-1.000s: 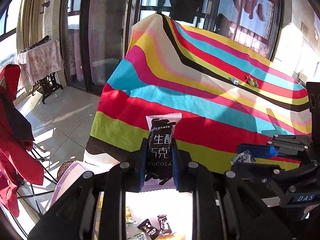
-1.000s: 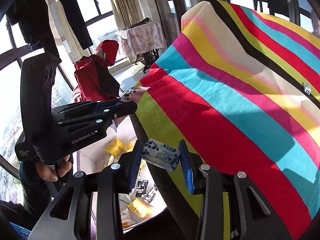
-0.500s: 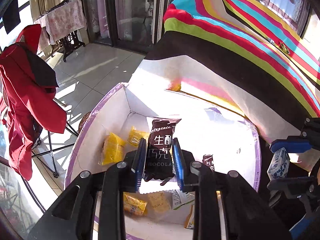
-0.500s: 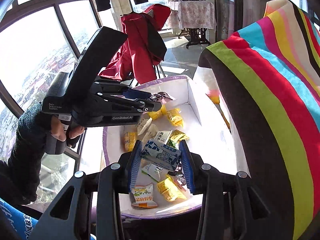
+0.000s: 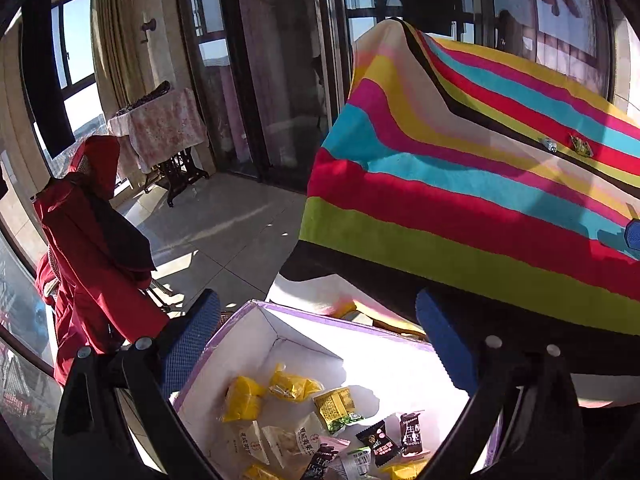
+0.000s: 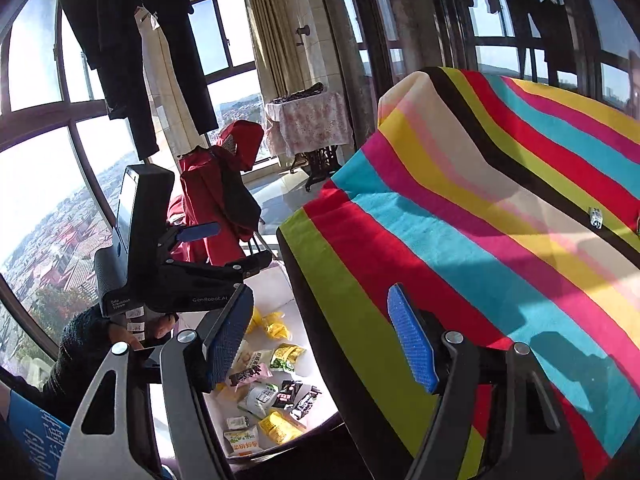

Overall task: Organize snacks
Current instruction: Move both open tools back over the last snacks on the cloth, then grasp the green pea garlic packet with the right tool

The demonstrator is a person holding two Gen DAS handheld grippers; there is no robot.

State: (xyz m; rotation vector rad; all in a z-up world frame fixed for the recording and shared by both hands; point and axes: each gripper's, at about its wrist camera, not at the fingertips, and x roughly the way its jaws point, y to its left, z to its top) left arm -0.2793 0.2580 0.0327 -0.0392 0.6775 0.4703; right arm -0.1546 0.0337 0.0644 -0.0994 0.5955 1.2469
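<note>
A white box with a purple rim (image 5: 340, 322) stands on the floor beside the table and holds several wrapped snacks (image 5: 304, 412), yellow, white and dark brown; it also shows in the right wrist view (image 6: 276, 280). My left gripper (image 5: 318, 346) is open and empty above the box. My right gripper (image 6: 320, 336) is open and empty over the table's edge, with the box below its left finger. Two small snacks (image 5: 564, 146) lie far back on the striped tablecloth (image 5: 480, 184). One of them (image 6: 595, 216) shows in the right wrist view.
A red jacket on a stand (image 5: 92, 240) is left of the box. A small cloth-covered table (image 5: 160, 128) stands by the glass doors. The left gripper's body (image 6: 160, 264) shows at the left of the right wrist view.
Both grippers have opened. The chocolate bar and the blue-white packet have left the fingers. Both grippers have risen and tilted up from the box toward the table.
</note>
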